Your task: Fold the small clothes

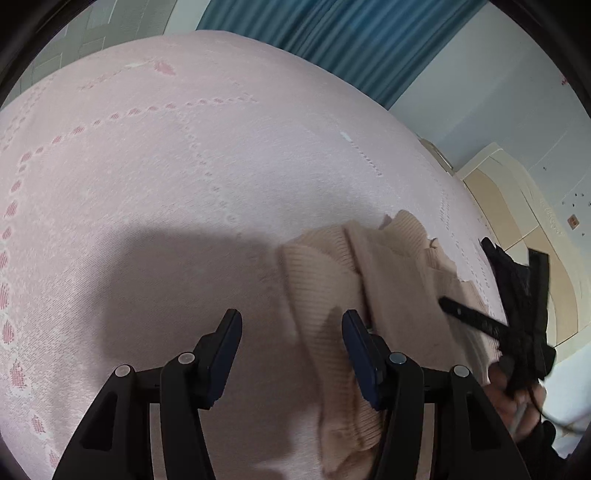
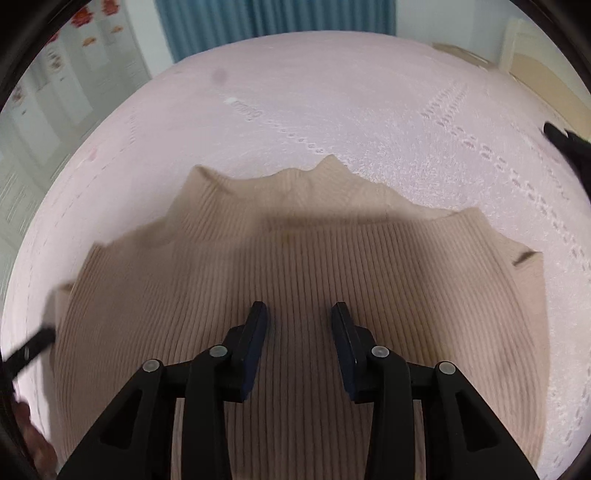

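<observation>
Pink bedspread (image 2: 332, 92) bare beyond sweater (image 2: 295, 258) hem | both grippers (image 1: 291, 321) (image 2: 299, 314) agape

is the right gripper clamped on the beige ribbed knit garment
No, the right gripper has its jaws apart above the beige ribbed knit garment, pinching nothing.

You are in a bedroom at home. A bed (image 1: 207, 155) under a pink woven cover with dotted and flower patterns fills both views. Behind it hangs a blue pleated curtain (image 1: 354, 33) against a pale wall. A cream headboard (image 1: 517, 206) stands at one side, and white wardrobe doors (image 2: 62, 92) bear red flower stickers.
</observation>
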The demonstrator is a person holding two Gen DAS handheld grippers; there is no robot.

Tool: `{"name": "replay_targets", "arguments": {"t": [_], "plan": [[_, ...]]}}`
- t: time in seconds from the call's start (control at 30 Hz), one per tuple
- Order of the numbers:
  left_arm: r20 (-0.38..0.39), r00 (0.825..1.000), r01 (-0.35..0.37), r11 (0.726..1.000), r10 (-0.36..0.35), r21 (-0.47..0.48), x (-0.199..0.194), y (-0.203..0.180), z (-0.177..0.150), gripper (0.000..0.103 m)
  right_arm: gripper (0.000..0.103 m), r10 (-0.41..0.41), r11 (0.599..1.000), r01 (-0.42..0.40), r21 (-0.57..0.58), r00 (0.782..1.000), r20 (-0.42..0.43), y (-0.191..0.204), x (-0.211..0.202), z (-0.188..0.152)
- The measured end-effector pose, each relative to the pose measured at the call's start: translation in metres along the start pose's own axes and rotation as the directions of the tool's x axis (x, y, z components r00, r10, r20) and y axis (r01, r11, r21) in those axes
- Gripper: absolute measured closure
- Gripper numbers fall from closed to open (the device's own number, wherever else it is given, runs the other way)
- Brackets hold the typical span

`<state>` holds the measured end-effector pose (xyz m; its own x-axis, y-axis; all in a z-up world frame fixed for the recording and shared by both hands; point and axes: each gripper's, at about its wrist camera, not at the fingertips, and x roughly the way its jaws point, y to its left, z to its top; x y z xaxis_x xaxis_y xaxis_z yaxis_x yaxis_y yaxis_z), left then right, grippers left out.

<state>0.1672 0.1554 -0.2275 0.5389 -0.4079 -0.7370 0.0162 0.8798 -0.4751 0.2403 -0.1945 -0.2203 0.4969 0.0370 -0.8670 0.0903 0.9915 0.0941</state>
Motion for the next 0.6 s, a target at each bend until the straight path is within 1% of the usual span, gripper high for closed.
{"name": "replay_targets", "arguments": {"t": [0.07, 0.17, 0.3, 0.37, 0.47, 0.53, 0.6], "plan": [[-0.003, 1.000, 0.013, 1.000, -0.013, -0.014, -0.004, 0.008, -0.001, 0.049, 0.066, -0.020, 1.000, 0.020, -0.002, 1.000, 0.009, 0.004, 0.009, 0.007], [0.002, 1.000, 0.021, 1.000, -0.021, -0.013, -0.012, 0.014, -0.004, 0.049, 0.064, -0.051, 0.999, 0.051, -0.015, 0.999, -0.006, 0.011, 0.018, 0.019], [0.002, 0.999, 0.037, 0.999, -0.037, -0.030, -0.018, 0.019, -0.008, 0.049, 0.063, -0.058, 0.998, 0.057, -0.024, 0.998, -0.025, 0.012, 0.019, 0.025], [0.000, 0.999, 0.049, 0.998, -0.049, -0.031, -0.023, 0.018, -0.014, 0.049, 0.063, -0.061, 0.997, 0.060, -0.043, 0.997, -0.037, 0.013, 0.011, 0.019], [-0.012, 0.998, 0.062, 0.998, -0.062, -0.025, -0.027, 0.014, -0.023, 0.049, 0.063, -0.048, 0.996, 0.043, -0.079, 0.997, -0.052, 0.015, -0.006, -0.001], [-0.023, 0.997, 0.079, 0.997, -0.079, -0.025, -0.032, 0.010, -0.032, 0.049, 0.063, -0.047, 0.994, 0.044, -0.103, 0.998, -0.031, 0.017, -0.020, -0.014], [-0.031, 0.995, 0.090, 0.996, -0.091, -0.026, -0.037, 0.007, -0.040, 0.049, 0.063, -0.031, 0.990, 0.028, -0.142, 0.999, -0.021, 0.018, -0.035, -0.028]]}}
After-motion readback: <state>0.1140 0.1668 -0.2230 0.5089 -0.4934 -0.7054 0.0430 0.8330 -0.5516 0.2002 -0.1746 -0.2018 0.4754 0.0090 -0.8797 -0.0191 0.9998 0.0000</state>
